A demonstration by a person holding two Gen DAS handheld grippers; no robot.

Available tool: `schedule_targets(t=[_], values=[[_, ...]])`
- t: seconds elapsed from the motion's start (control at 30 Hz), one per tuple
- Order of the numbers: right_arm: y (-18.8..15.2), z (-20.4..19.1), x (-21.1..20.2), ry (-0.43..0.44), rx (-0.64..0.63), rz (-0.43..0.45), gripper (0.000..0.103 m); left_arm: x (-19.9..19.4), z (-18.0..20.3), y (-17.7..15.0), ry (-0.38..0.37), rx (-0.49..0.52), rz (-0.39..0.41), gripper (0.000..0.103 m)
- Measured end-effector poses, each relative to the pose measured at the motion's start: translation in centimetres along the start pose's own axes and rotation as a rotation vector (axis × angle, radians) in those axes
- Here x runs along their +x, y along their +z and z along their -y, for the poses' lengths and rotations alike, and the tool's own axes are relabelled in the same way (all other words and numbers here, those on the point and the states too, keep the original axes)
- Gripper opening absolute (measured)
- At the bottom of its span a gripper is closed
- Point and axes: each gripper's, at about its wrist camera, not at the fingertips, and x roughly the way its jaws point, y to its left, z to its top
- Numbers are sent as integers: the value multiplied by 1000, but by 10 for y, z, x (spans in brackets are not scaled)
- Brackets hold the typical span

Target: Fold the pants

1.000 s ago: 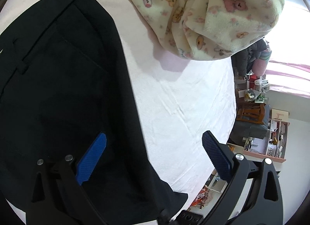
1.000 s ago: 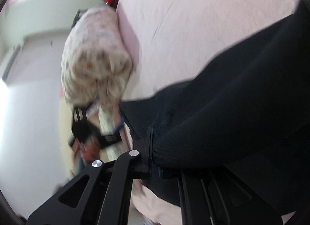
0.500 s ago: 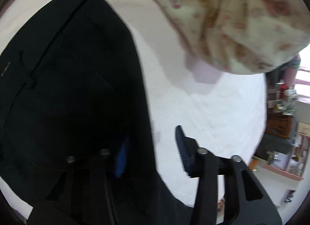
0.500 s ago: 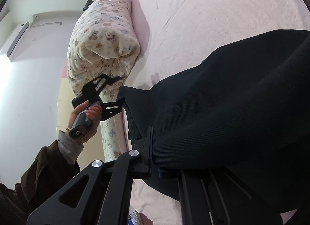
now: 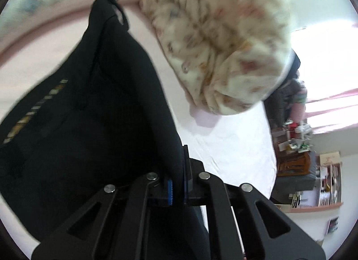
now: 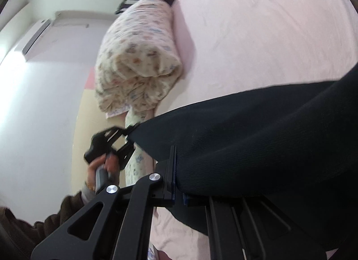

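Note:
Black pants (image 5: 94,130) hang lifted over a pink bed sheet (image 5: 228,148). My left gripper (image 5: 176,184) is shut on the edge of the pants, with the fabric pinched between its blue pads. My right gripper (image 6: 177,195) is shut on another edge of the same pants (image 6: 257,148). In the right wrist view the left gripper (image 6: 116,141) shows at the far corner of the cloth, held by a hand. The cloth stretches between the two grippers.
A rolled cream blanket with a bear print (image 5: 219,43) lies on the bed close behind the pants; it also shows in the right wrist view (image 6: 138,63). Cluttered shelves and a desk (image 5: 313,170) stand beyond the bed's edge. An air conditioner (image 6: 35,36) hangs on the wall.
My left gripper went from open over the flat pants to shut on their edge and has lifted it. My right gripper stayed shut on the pants and rose with them.

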Motion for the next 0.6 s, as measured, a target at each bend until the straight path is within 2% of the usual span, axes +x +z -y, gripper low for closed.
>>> schedule_targets(t=[0.07,0.2,0.33,0.4,0.5,0.57,0.6], values=[[-15,-6,-6,-12,-28,-32,5,-36,-23,-20,-7,-18,27,6],[-54,1,-7,-80,-14,-113,5,-81,-90,-63,47,-124,35,6],[-88,29,4,-199,53,-168,5,-76,-146,-106,182,-203,-5,6],[-97,32,8,-240,47,-179,5,-76,-160,-115,202,-220,10,6],[-103,32,6,-261,42,-164,5,-78,-163,-119,192,-186,39,7],[-108,41,11,-307,45,-170,5,-72,-169,-125,226,-168,31,9],[-110,47,16,-350,49,-186,5,-58,-174,-125,267,-167,6,9]])
